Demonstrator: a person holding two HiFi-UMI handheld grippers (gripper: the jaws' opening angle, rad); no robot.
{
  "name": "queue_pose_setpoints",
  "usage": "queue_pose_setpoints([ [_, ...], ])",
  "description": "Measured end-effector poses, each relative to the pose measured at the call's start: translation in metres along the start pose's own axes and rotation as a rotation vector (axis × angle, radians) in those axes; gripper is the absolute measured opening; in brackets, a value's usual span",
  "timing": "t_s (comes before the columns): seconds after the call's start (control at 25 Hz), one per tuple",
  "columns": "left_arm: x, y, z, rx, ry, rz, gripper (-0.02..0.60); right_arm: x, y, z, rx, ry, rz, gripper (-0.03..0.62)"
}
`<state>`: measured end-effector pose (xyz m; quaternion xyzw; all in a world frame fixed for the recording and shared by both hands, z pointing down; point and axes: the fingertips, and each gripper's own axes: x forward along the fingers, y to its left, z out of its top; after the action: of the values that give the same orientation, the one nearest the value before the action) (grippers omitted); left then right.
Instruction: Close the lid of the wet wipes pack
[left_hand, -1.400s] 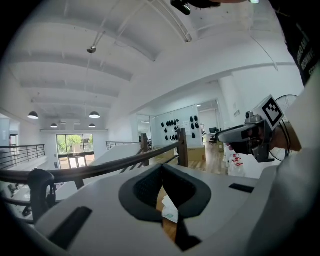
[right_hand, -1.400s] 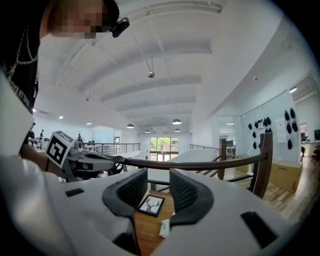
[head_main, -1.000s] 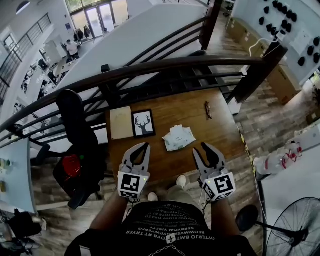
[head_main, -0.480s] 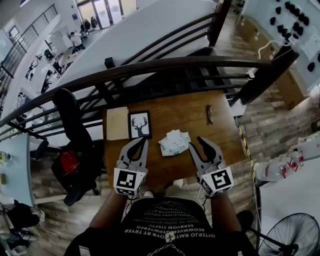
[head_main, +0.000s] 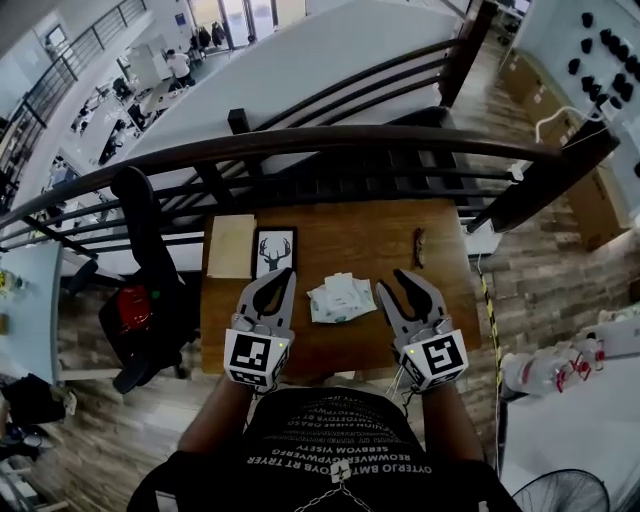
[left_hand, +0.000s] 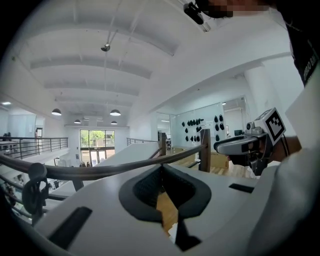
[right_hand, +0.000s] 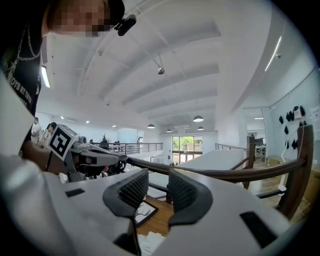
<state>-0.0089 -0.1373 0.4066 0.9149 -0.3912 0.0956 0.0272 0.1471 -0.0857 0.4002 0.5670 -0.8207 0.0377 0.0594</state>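
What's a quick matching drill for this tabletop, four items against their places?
Items:
1 wet wipes pack
2 deer picture
3 tan board
4 small dark object

Places:
A far left corner of the table
B about mid-table
C by the right edge
D directly right of the tan board

Pairs: 1-B, 2-D, 3-A, 4-C

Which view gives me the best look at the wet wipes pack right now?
The head view: the whole wet wipes pack lies in sight on the table. Each gripper view catches only a white sliver of it at the bottom.
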Motion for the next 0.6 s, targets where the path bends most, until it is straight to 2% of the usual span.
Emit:
queue_pose_setpoints([
  [0.4,0.016,-0.021,-0.028,-0.034,0.070,0.077,0.028,0.012,-0.037,-0.026,0.009,0.055,0.071,0.116],
  [0.52,0.011,-0.017,-0.032,-0.026,0.087,0.100,0.028,0.020,-0.036,-0.035,0.013,0.066,0.086,0.093],
  [0.6,0.009,-0.014,-0.034,-0.023,0.089,0.114,0.027,0.025,-0.036,-0.041,-0.002,0.084,0.088,0.053],
])
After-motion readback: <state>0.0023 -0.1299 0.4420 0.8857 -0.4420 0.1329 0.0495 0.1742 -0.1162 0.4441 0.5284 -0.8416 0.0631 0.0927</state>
